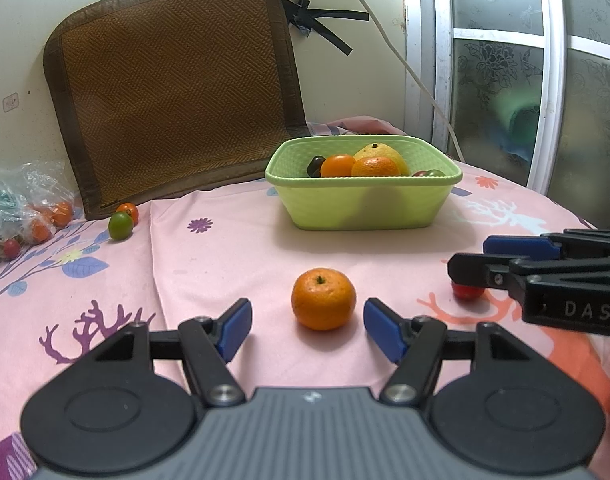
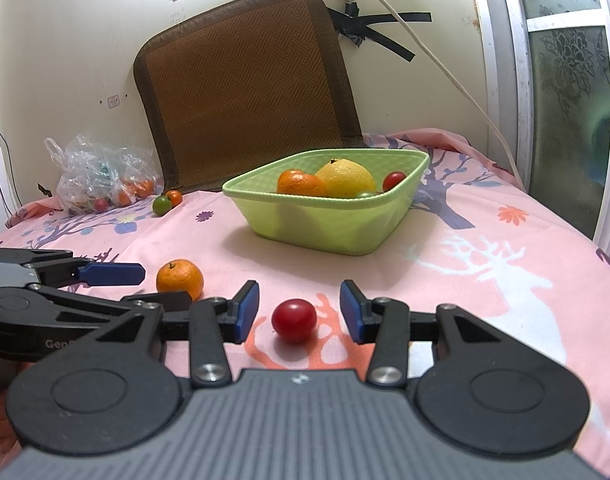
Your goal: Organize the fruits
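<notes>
My left gripper (image 1: 307,322): black plastic linkage arms, blue rubber finger pads (image 1: 385,334), silver pivot screws, grey ribbed body with a small white logo, round black side discs. My right gripper (image 2: 300,309): same build. White "DAS" lettering on its side in the left view; "Gen…" on the left unit.

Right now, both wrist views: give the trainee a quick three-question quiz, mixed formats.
1. True or false: the left gripper is shut on the round orange mandarin.
2. The small glossy red tomato lies between the open fingers of which gripper? A left, B right.
3. Fill in: the large yellow citrus fruit sits inside the light green plastic ____.

Key: 1 false, its jaws stand open either side of it. 2 B. 3 basket.
</notes>
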`<state>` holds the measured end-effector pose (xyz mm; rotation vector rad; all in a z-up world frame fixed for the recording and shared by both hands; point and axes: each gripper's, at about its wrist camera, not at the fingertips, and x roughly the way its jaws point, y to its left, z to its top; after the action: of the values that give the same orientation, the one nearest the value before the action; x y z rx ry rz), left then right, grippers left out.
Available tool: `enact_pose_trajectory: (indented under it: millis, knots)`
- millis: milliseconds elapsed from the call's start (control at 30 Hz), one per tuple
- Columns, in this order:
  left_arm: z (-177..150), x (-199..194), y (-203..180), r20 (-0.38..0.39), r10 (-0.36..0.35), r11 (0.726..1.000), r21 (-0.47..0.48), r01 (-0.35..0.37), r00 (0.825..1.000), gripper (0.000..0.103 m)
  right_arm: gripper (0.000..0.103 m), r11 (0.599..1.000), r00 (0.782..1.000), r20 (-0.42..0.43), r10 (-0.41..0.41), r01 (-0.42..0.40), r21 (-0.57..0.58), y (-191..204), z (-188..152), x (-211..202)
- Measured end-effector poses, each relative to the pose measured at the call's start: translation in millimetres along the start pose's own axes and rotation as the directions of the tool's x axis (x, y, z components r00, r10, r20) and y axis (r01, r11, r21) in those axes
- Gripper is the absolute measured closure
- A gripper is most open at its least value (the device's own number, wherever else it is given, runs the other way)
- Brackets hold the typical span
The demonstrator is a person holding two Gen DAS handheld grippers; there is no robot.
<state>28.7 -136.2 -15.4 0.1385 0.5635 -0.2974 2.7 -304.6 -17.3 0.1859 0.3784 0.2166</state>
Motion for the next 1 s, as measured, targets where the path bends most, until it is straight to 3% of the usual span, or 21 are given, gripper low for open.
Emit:
enact_pose_trajectory:
  millis: [567,833,1000]
  knots:
    - [1,3,3,-0.022,-0.009,1.0,-0.01,0.008,1.0,0.04,0.052,1.0,1.0,0.011,0.006,-0.007,0.002,0,0,-2]
    - [7,12,13,-0.063,-0.031,0.997,-0.078,0.026,0.998,0.04,0.051,1.0,1.0,0.003,0.013,-0.013,-0.005,0,0,-1]
    - [11,18,6,-0.081,-0.016,0.999,-0.038,0.013,0.997,0.043,0.052,0.999,0.999,-0.034,-0.001,0.0,-0.032,4,0,5]
